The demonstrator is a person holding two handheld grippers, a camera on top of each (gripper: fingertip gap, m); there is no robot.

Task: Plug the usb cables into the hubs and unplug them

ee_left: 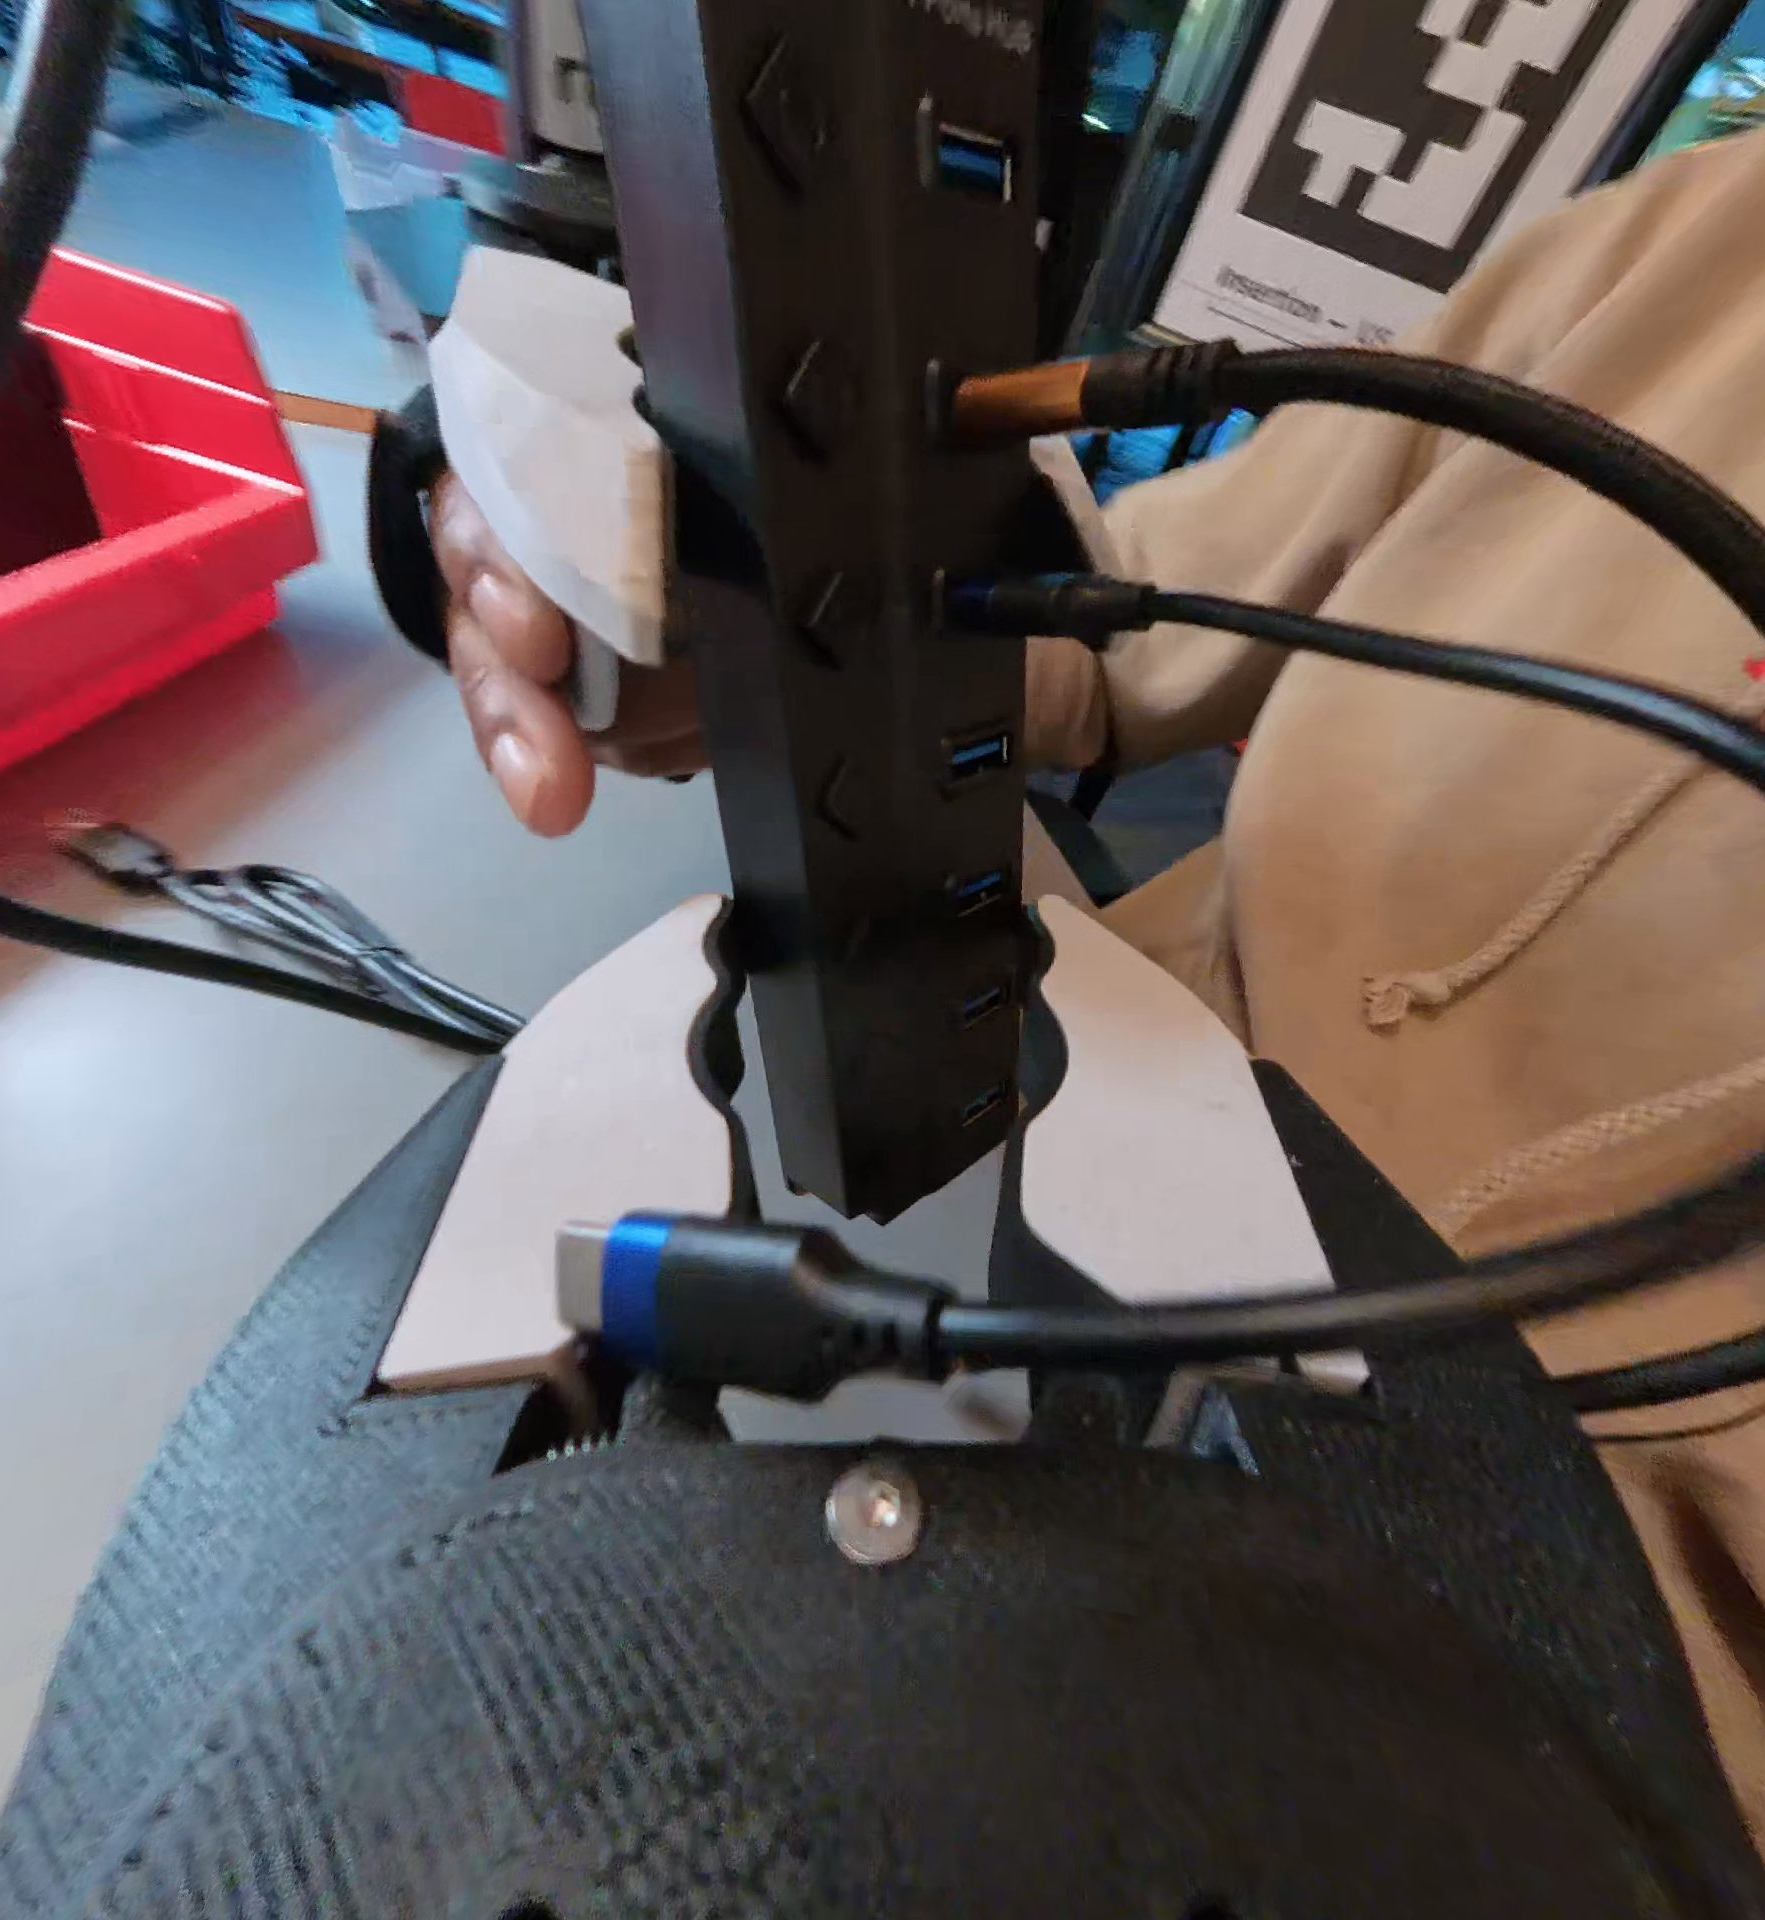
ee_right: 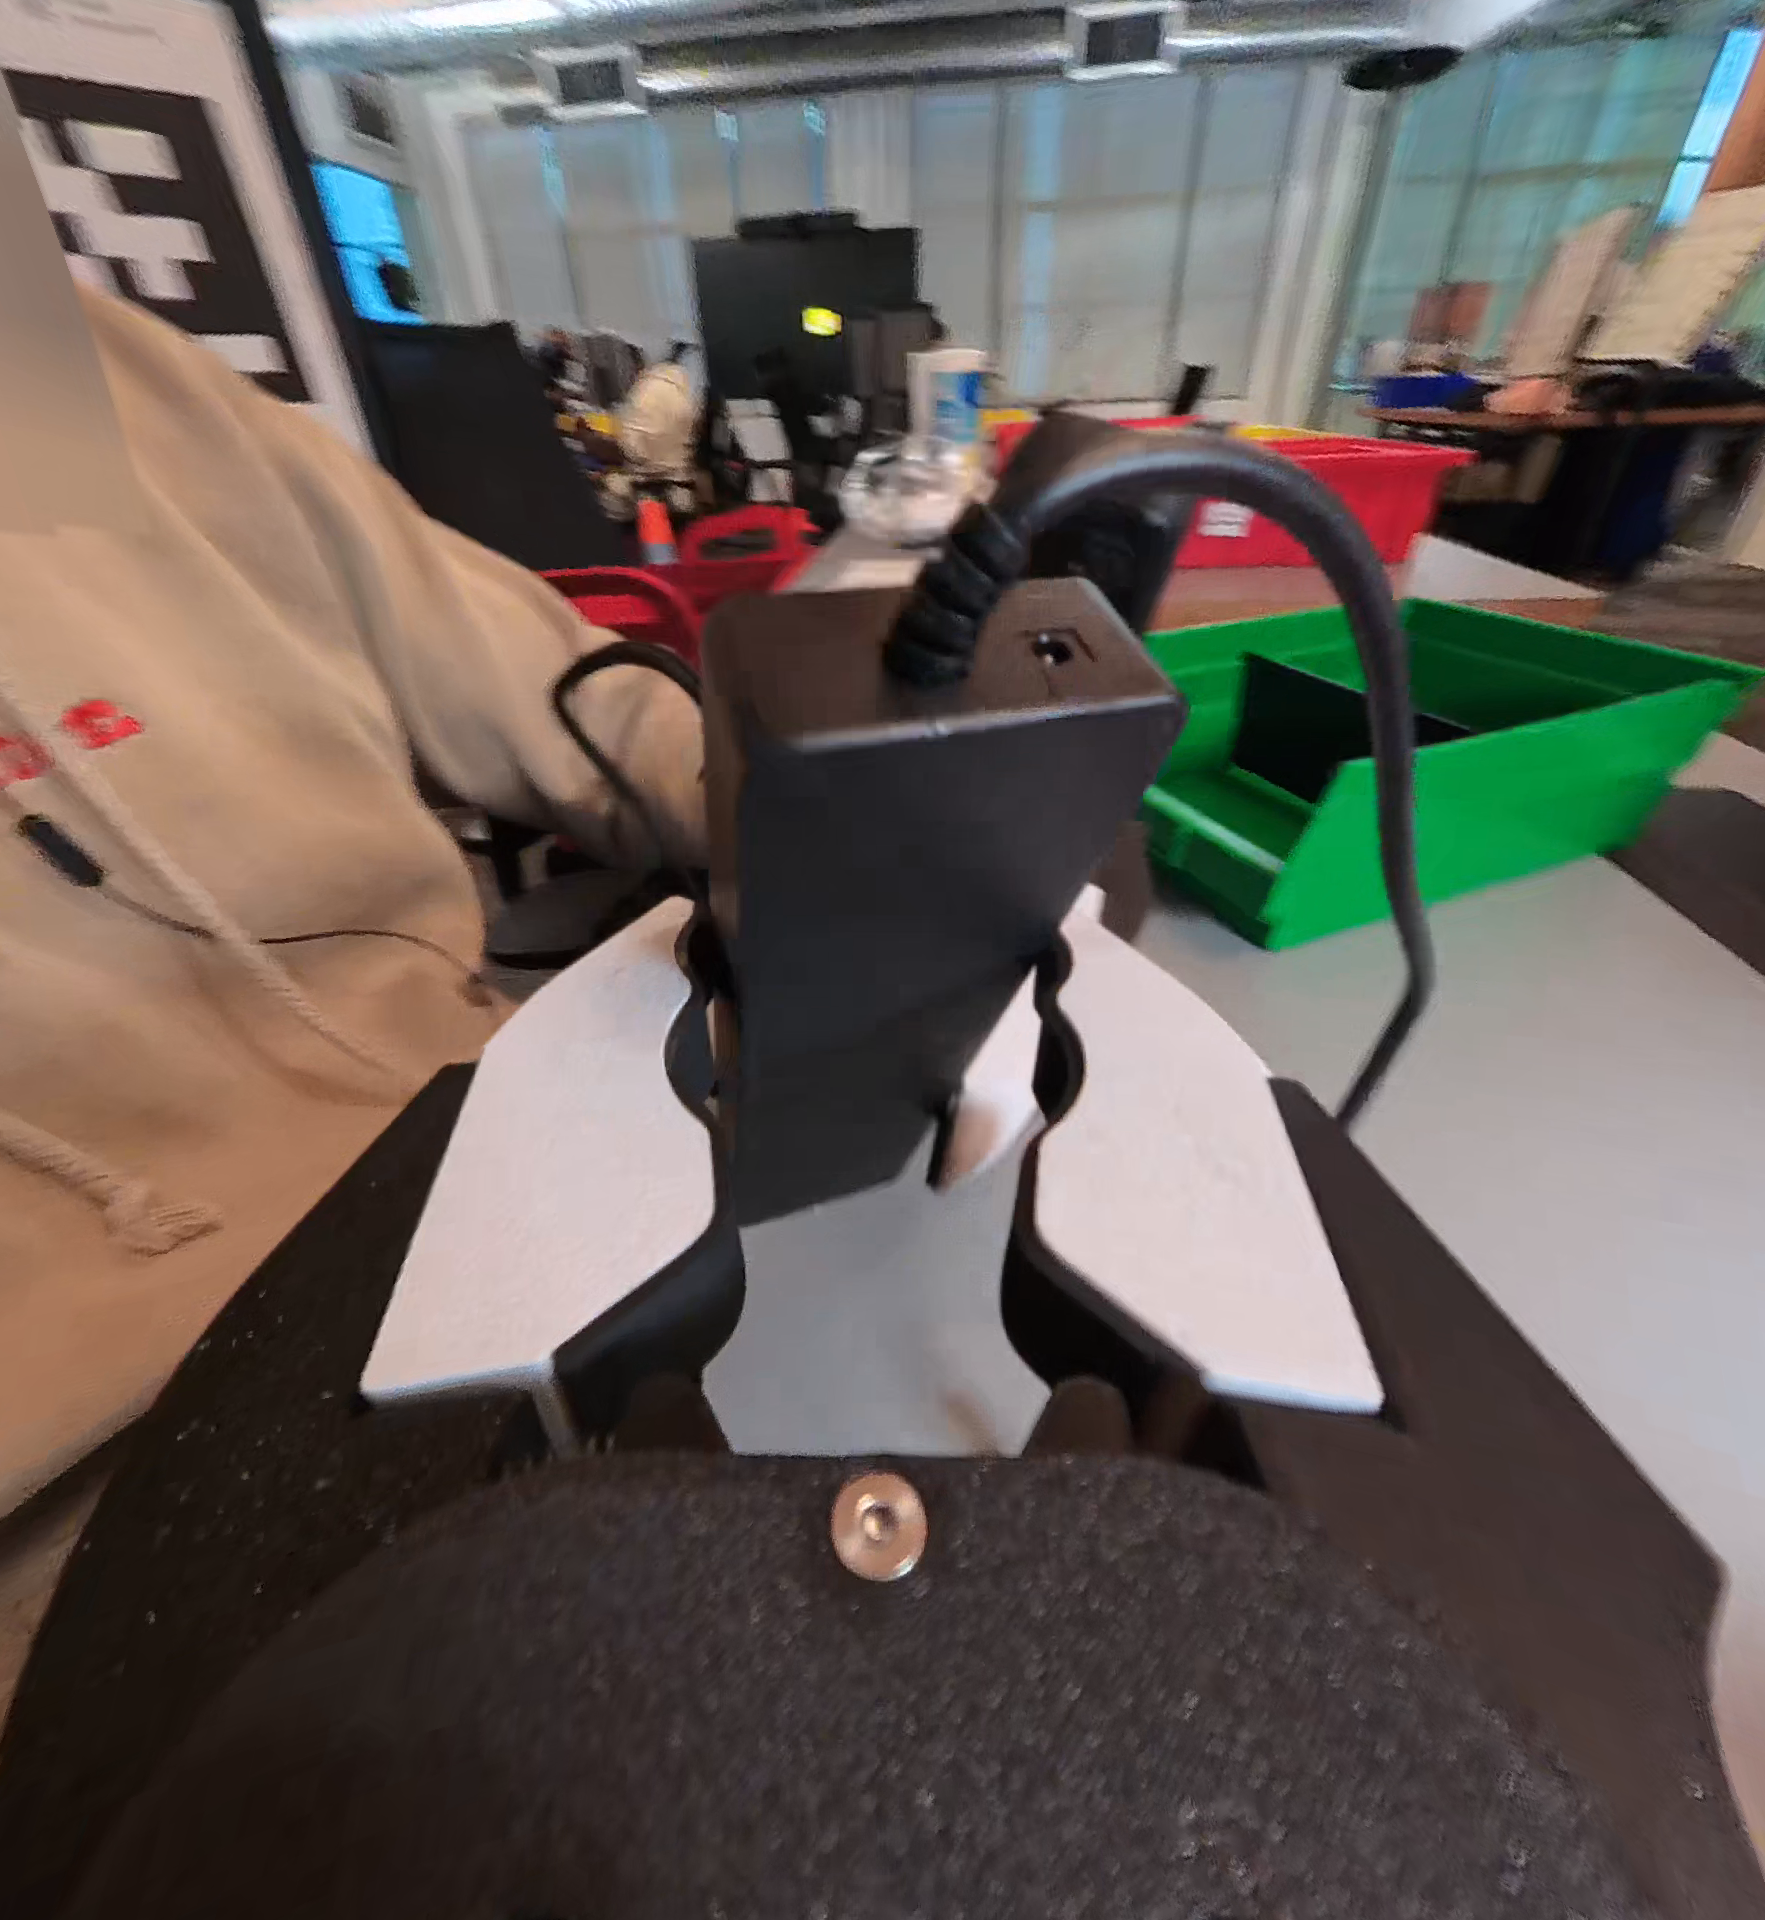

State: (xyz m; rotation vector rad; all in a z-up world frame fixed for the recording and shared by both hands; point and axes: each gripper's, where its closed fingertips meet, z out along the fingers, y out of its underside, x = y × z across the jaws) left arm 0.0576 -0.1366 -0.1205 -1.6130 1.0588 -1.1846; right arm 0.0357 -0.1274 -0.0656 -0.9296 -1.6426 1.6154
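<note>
1. Pale grey surface [ee_right: 1543, 1195] in a busy workshop, with a green bin [ee_right: 1480, 790] on it in the right wrist view and a red bin [ee_left: 99, 540] in the left wrist view.
2. A long black USB hub [ee_left: 888, 623] is held up off the surface, gripped from both ends.
3. The left gripper [ee_left: 883, 997] has its fingers closed on the hub's lower end, near the last empty ports.
4. The right gripper [ee_right: 878, 1029] has its fingers clamped on the hub's cable end.
5. A copper-tipped plug [ee_left: 1023, 400] and a black plug [ee_left: 1044, 606] sit in two of the hub's ports.
6. A blue-banded USB plug [ee_left: 712, 1299] lies loose across the left gripper's base, just below the hub.
7. A person's hand [ee_left: 525, 675] wraps the right gripper's handle beside the hub.
</note>
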